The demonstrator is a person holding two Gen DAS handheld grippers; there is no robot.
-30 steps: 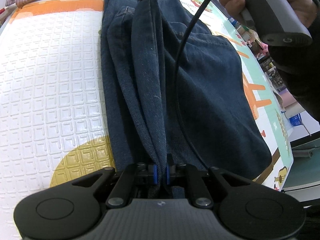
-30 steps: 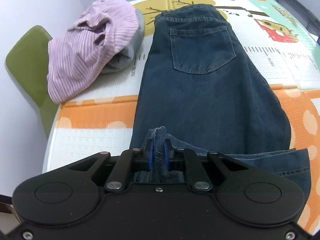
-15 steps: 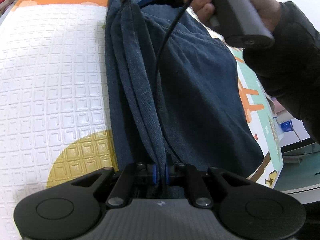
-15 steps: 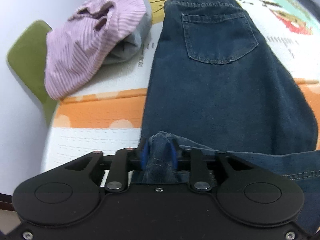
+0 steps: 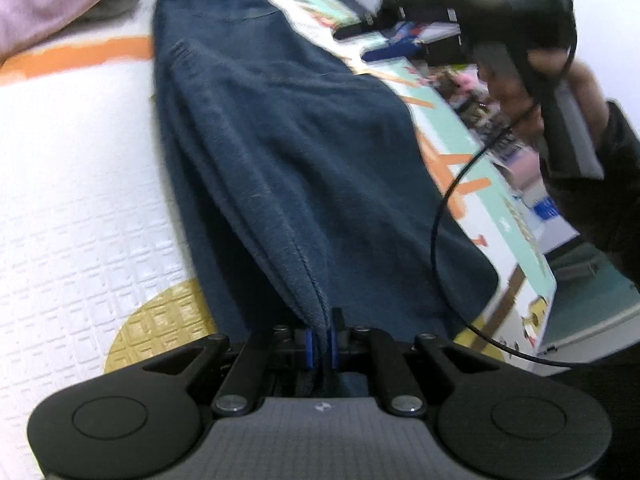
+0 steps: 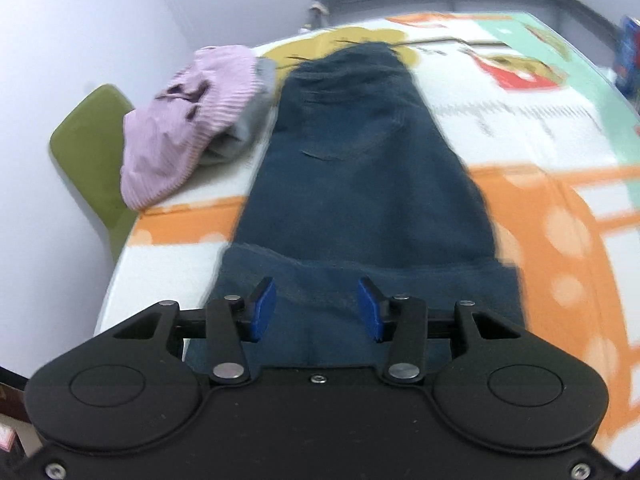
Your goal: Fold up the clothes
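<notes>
The left gripper [image 5: 320,344] still pinches a ridge of the dark blue denim jeans [image 6: 360,160], while the right gripper [image 6: 316,308] has let its bunched hem go and pulled back, jaws opening, nothing pinched. The jeans lie on a patterned white, orange and teal foam mat [image 6: 560,128], just right of a crumpled lilac striped garment [image 6: 188,120] beside a pale wall [image 6: 80,20]. Their long axis runs away from both grippers, waistband farthest.
</notes>
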